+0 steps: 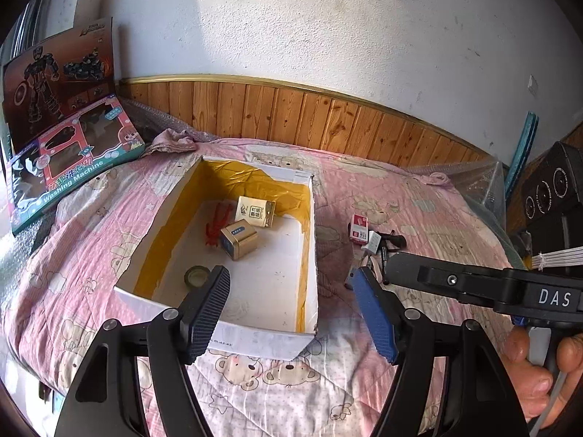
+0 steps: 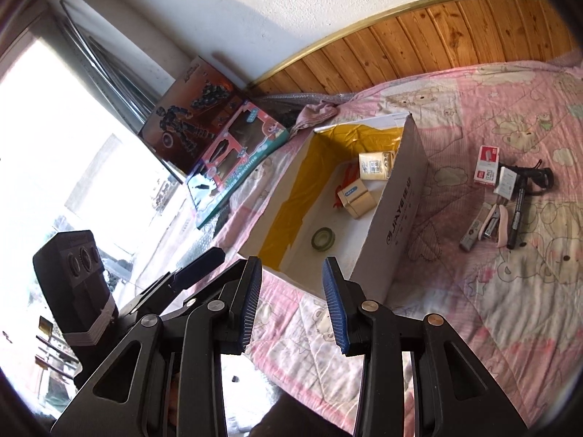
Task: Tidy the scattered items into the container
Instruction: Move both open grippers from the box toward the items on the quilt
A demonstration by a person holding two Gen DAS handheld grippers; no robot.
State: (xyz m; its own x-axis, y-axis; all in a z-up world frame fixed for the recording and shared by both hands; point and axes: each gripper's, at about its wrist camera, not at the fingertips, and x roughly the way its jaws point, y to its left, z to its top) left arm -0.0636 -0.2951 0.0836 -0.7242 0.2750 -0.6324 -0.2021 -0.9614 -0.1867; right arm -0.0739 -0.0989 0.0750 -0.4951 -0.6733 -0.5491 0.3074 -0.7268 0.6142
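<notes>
The left gripper (image 1: 291, 291) hovers over the near end of the box (image 1: 255, 338), jaws wide and empty. The right gripper (image 2: 291, 291) hangs off the box's near corner, jaws also wide and empty; a hand (image 1: 539, 371) grips its handle. In the box lie a tape roll (image 2: 323, 239), a tin (image 1: 238, 238), a carton (image 1: 256, 211) and a red toy (image 1: 216, 224). On the bed (image 1: 419, 189), right of the box, lie a red packet (image 2: 486, 165), a stapler (image 2: 495, 220) and a pen (image 2: 518, 211).

Left gripper (image 1: 291, 304): black angular linkage arms, silver pivot screws, ribbed blue pads on fingers (image 1: 375, 315). Right gripper (image 2: 293, 304): same build; white "DAS" lettering on its arm, seen from left wrist view.
</notes>
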